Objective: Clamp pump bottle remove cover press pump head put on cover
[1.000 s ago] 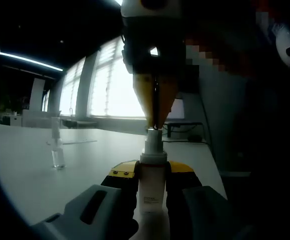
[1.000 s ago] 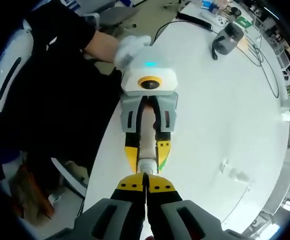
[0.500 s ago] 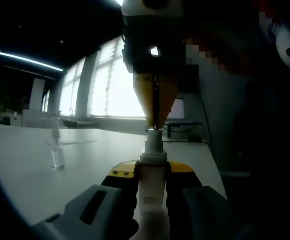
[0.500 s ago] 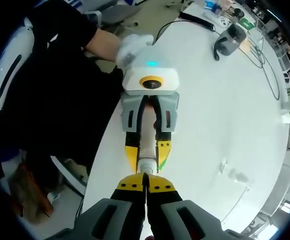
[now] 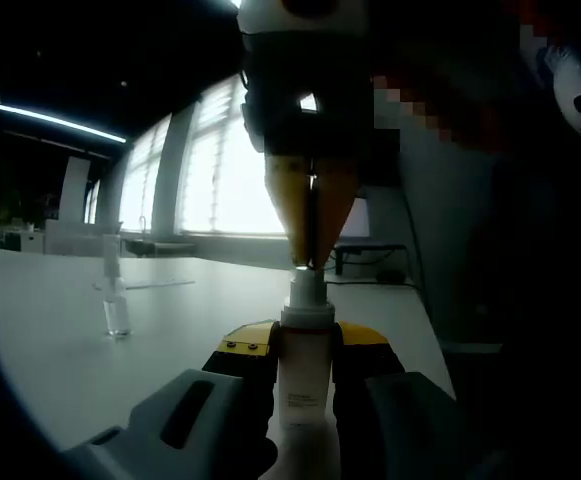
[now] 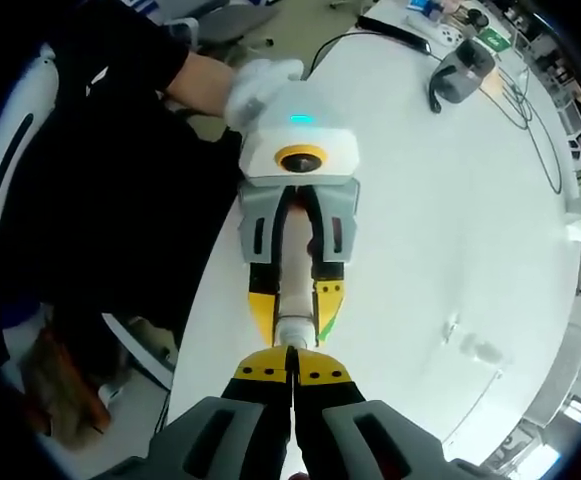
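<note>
White table [image 6: 450,200] | one pump bottle [image 5: 305,370] | one clear cover [image 5: 116,300]

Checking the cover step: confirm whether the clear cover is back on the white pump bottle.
No, the clear cover stands apart on the white table, left of the white pump bottle.

Left gripper view: dim, backlit by glaring far windows [image 5: 220,170]. Right gripper view: bright, evenly lit white table [image 6: 440,230]; edges curved.
</note>
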Motion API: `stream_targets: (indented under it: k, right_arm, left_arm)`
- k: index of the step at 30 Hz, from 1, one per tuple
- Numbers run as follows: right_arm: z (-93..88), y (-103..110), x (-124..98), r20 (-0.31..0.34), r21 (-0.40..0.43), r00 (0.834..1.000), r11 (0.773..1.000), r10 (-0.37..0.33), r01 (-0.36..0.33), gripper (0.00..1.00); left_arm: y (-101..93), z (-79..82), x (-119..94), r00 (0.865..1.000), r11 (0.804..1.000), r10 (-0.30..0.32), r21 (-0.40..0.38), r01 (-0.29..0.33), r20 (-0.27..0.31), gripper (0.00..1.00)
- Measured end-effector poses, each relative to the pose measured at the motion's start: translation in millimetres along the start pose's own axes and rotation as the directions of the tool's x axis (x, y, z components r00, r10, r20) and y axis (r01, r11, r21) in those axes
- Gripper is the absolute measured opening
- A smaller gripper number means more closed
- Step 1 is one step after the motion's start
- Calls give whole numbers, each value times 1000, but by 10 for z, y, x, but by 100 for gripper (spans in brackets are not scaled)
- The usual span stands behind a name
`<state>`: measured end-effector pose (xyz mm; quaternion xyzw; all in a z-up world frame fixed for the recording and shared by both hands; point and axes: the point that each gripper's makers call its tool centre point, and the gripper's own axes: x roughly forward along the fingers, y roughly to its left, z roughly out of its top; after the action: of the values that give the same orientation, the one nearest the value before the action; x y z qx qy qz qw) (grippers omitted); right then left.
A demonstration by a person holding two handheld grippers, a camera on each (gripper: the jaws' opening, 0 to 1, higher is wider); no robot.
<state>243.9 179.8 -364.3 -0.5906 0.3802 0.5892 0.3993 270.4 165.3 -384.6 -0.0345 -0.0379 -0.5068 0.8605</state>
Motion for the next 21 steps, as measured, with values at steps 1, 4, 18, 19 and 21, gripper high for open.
stream_targets:
  k: [1,4,18,19,21]
  right_arm:
    - [1,1,4,-4,-3,1000,1000,1,-1,0]
    - [2,4,-1,-7,-11,1000,1000,1,-1,0]
    - [0,6,-65,33,4,999,1000,1,-2,0]
    - [0,6,-65,33,2,999,1000,2,-2,0]
    - [2,8,-65,32,-2,999,1000,3,-3,0]
  left_arm:
    - [0,0,0,1000,1000,0,0,0,0,12]
    - [1,1,-1,1000,1000,-1,-2,1,0,12]
    - [0,-1,-5,1000,1000,-1,-2,1,0,12]
    - [-1,-1,-4,1000,1000,-1,-2,1,0,12]
    - [-3,0,-4,1000,1000,-1,-1,1,0,12]
